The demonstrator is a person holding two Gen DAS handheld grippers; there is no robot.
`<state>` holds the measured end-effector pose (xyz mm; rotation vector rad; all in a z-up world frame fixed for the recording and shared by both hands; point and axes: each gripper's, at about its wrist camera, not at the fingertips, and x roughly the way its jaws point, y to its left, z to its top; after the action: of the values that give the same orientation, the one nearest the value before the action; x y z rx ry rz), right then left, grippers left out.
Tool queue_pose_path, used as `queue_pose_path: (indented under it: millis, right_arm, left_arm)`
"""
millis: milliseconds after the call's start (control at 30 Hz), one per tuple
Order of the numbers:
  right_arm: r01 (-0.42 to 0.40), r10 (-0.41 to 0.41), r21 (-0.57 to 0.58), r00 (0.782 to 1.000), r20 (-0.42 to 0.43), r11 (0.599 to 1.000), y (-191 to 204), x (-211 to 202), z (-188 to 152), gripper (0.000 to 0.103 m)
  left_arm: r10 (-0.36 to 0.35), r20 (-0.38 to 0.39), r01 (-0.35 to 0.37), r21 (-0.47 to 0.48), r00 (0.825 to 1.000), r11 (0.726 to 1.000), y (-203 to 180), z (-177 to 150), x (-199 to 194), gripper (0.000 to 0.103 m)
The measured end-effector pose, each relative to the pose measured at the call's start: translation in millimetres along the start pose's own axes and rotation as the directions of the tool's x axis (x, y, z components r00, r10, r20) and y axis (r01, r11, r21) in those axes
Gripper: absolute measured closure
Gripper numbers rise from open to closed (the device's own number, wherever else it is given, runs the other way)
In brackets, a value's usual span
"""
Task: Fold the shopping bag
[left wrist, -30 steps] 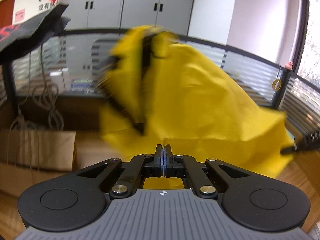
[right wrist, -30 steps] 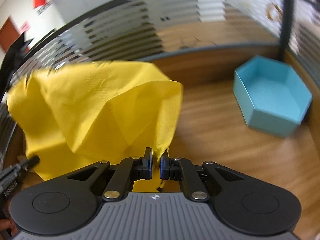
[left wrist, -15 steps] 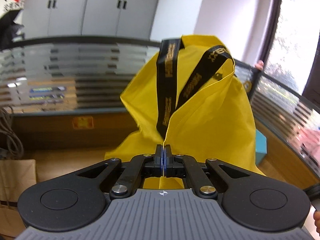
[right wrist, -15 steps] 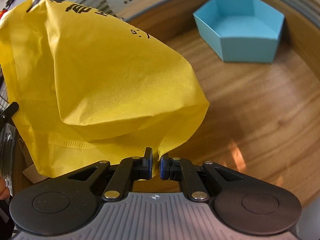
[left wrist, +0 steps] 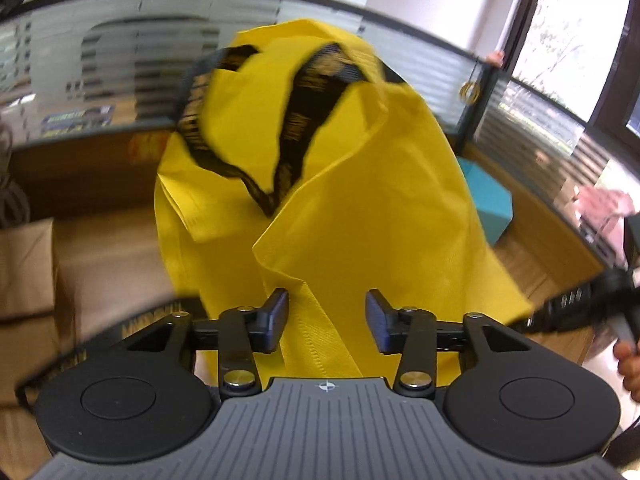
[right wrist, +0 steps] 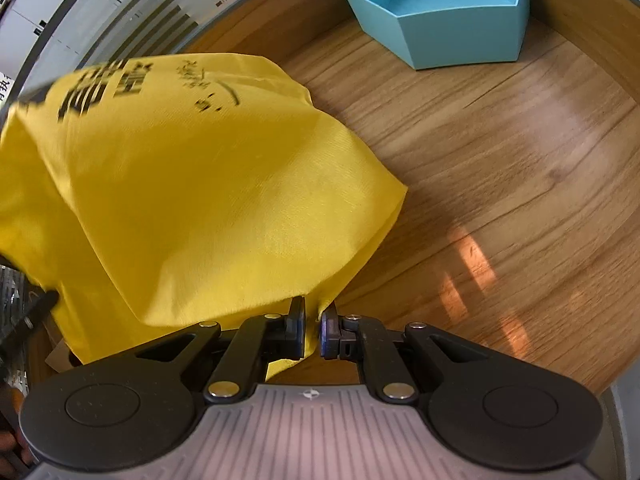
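Observation:
A yellow shopping bag (left wrist: 360, 200) with black printed handles (left wrist: 308, 120) hangs crumpled in front of my left gripper (left wrist: 327, 322). Its jaws are opening and stand wide apart; a fold of the yellow cloth lies between them, and the pads do not press on it. In the right wrist view the same bag (right wrist: 192, 184) shows black lettering and droops over the wooden table (right wrist: 500, 184). My right gripper (right wrist: 313, 330) is shut on an edge of the bag. The right gripper's body (left wrist: 576, 304) shows blurred at the left view's right edge.
A light blue hexagonal box (right wrist: 444, 16) stands at the table's far right, also seen as a blue box (left wrist: 488, 208) behind the bag. Brown paper bags (left wrist: 28, 272) lie on the left. A glass partition (left wrist: 120, 64) borders the table. A person's hand (left wrist: 630, 360) shows at right.
My left gripper's jaws have gone from shut on the bag to wide apart, and the bag has sunk and crumpled. The right gripper moved lower toward the table, still shut on the bag.

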<state>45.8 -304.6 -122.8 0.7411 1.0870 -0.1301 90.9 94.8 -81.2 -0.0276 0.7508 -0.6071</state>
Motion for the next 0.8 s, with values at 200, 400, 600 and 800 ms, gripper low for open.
queue_pose_path:
  millis: [200, 400, 600, 800]
  right_arm:
    - [-0.035, 0.034, -0.008, 0.999, -0.023, 0.999, 16.1, 4.5, -4.7, 0.098]
    - [-0.076, 0.072, -0.064, 0.995, -0.062, 0.995, 47.3, 13.5, -6.8, 0.098]
    - [-0.101, 0.089, -0.122, 0.991, -0.101, 0.987, 82.6, 19.4, -16.2, 0.098]
    - [-0.105, 0.082, -0.162, 0.986, -0.144, 0.981, 103.8, 26.2, -22.1, 0.098]
  left_arm:
    - [0.06, -0.064, -0.067, -0.11, 0.996, 0.992, 22.2, -40.5, -12.7, 0.049]
    - [0.093, -0.136, -0.117, -0.182, 0.986, 0.976, 30.6, -68.4, -17.6, 0.047]
    - [0.122, -0.218, -0.177, -0.249, 0.968, 0.952, 34.8, -95.2, -16.9, 0.047]
    - [0.16, -0.276, -0.254, -0.35, 0.948, 0.902, 39.8, -117.1, -12.0, 0.047]
